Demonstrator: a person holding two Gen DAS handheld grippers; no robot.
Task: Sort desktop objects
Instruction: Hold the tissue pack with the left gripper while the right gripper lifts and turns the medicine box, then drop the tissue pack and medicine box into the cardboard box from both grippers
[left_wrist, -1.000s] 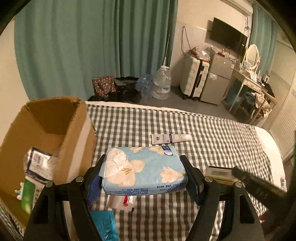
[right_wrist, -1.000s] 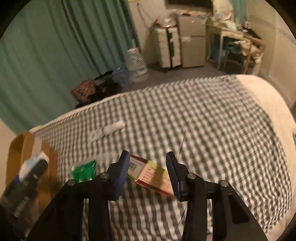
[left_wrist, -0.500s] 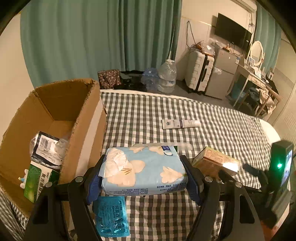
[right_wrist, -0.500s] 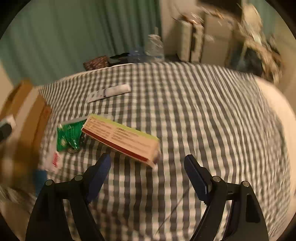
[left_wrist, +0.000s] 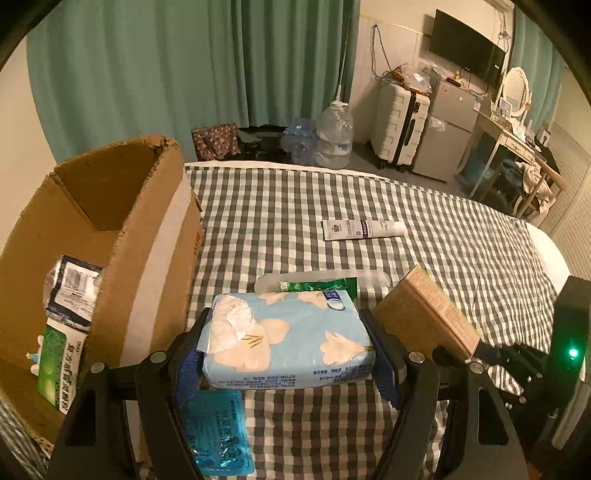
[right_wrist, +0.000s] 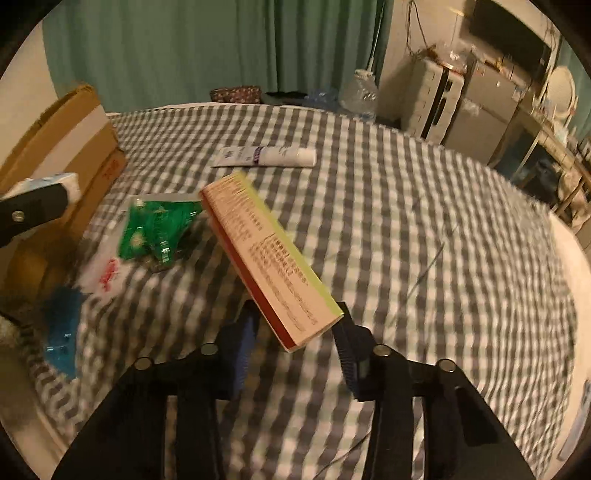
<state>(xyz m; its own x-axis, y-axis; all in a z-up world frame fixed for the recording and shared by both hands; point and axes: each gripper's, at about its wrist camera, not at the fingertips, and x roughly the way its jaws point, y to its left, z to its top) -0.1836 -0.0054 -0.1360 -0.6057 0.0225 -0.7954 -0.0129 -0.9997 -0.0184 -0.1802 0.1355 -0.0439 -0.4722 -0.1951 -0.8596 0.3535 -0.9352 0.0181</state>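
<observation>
My left gripper (left_wrist: 284, 332) is shut on a light-blue flowered tissue pack (left_wrist: 295, 350), held just right of the open cardboard carton (left_wrist: 147, 240). The carton holds a dark packet (left_wrist: 74, 288) and a green-and-white box (left_wrist: 59, 365). My right gripper (right_wrist: 295, 332) has the near end of a long yellow-and-red medicine box (right_wrist: 266, 251) between its jaws, which are closing on it. The medicine box (left_wrist: 424, 314) is tilted up off the checked bedspread. A white tube (right_wrist: 266, 157) lies farther back.
A green packet (right_wrist: 155, 229), a white packet with red print (right_wrist: 107, 273) and a blue blister pack (left_wrist: 218, 432) lie on the bedspread (right_wrist: 406, 221) beside the carton (right_wrist: 74, 140). Beyond the bed are curtains, water jugs, a suitcase and a desk.
The right jaws opened wide with the medicine box lying ahead, then closed around its near end; the box now tilts up. The left gripper sank slightly, still holding the tissue pack.
</observation>
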